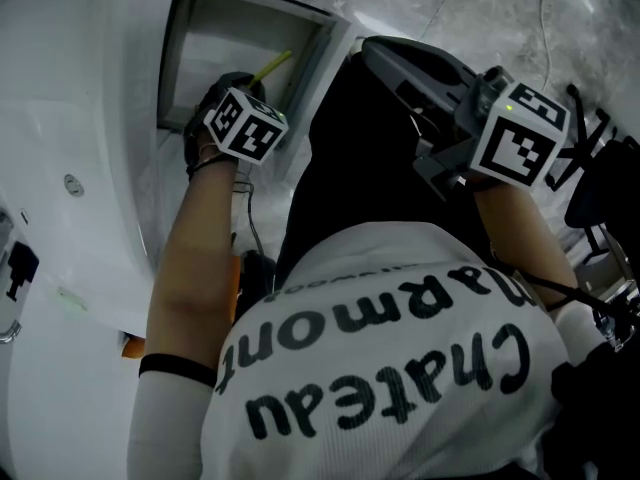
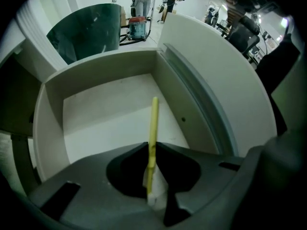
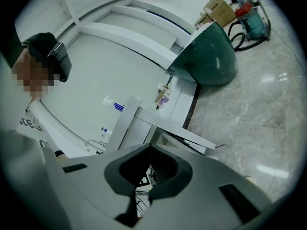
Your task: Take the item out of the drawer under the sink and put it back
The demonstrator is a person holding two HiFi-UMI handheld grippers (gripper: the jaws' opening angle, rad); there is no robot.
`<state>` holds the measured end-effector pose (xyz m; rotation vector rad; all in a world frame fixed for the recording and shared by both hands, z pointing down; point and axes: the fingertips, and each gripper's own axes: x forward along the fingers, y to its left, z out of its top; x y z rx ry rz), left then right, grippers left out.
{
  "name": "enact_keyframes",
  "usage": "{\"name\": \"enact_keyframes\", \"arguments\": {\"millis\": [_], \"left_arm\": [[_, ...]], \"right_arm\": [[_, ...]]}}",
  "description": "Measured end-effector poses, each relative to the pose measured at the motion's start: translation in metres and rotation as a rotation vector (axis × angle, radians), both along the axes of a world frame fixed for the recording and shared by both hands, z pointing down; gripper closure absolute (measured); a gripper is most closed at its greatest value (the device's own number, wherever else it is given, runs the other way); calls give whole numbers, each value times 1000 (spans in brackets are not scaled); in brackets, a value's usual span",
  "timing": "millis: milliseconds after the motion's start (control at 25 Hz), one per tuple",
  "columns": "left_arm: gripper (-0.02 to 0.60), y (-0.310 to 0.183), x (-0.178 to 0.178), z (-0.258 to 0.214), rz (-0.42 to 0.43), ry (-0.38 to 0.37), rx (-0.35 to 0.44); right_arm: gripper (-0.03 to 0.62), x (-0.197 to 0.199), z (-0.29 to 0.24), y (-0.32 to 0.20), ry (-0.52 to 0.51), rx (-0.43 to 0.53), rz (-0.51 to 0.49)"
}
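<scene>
Head view looks down, left gripper view close into shared drawer (image 2: 105, 123)

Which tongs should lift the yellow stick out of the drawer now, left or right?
Left. The left tongs are already down inside the drawer, closed on the yellow stick. The right tongs are shut on nothing, held off to the side.

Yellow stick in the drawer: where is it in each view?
Head view: yellow stick upper centre, inside the drawer.
Left gripper view: centre, held in the left gripper.
Right gripper view: not in it.
Shared landmark: the white drawer, in the head and left gripper views.
</scene>
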<state>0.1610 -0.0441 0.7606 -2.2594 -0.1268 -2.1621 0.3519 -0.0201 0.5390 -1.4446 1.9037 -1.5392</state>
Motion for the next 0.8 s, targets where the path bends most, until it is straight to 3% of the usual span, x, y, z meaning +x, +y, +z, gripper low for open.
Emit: {"name": "enact_keyframes", "arguments": {"millis": [320,480,560,800], "left_arm": [[531,2,6,-8,-22,11,-7],[531,-6,16,-22,-197,110,19],[531,-9,21,-27,-243,142,36],[531,-9,22,-29,-226,142,46]], "right_arm": [[583,24,-19,6,47,23,28],[583,24,-21,3,51,30,23],[583,23,-23,2,54,34,15],[583,22,-28,-1,55,47,4]]}}
